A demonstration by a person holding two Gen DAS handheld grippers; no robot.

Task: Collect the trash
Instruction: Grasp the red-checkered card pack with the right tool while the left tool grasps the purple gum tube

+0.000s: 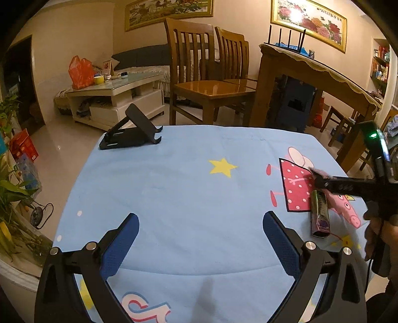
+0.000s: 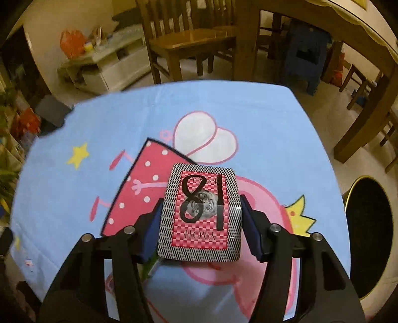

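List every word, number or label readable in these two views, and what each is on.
"18", hand-drawn in black, upside down: on the card box between the fingers of the right tool.
"HOVA" or "NOVA", upside down, first letter unclear: printed near the same box's lower edge.
Box side, left wrist view: print too blurred to read.
Framed painting: inscription too small to read.
Shelf packages: labels unreadable.

Cream walls (image 1: 74, 32), framed paintings (image 1: 308, 21), wooden chairs (image 1: 199, 74), white coffee table (image 1: 114, 94), glossy tiled floor (image 1: 64, 139), warm lamplight.
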